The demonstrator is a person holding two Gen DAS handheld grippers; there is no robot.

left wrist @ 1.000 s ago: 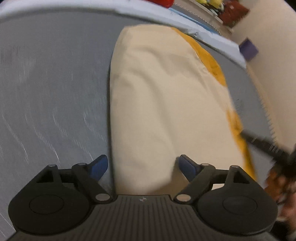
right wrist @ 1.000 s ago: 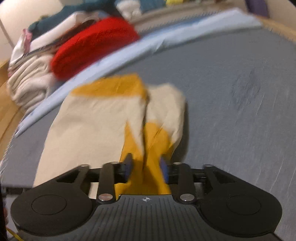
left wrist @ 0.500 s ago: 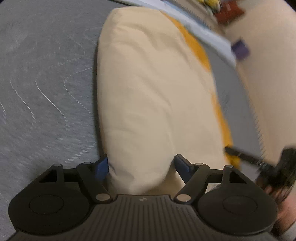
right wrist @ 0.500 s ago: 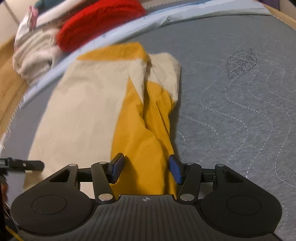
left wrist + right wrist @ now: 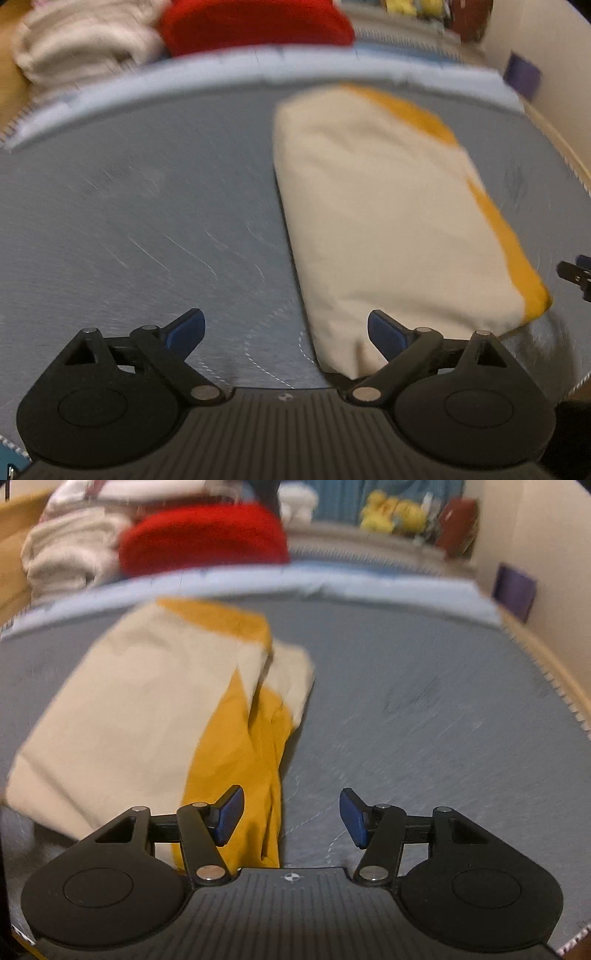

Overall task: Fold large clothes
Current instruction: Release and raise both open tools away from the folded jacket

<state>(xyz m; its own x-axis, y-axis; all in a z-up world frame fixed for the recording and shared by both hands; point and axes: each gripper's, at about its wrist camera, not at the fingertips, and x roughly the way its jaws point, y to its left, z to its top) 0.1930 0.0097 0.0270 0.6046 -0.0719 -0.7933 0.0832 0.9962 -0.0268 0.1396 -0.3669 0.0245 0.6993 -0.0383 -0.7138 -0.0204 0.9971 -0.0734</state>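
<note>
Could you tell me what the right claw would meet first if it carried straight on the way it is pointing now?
Probably the grey quilted bedcover. The right claw, open and holding nothing, points down just right of the folded cream and yellow garment; the yellow edge lies close to its left pad, and blur hides depth.

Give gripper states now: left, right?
Left gripper: jaws opening, nothing between them; folded cream and mustard-yellow garment lies beside.
Right gripper: open, empty.
</note>
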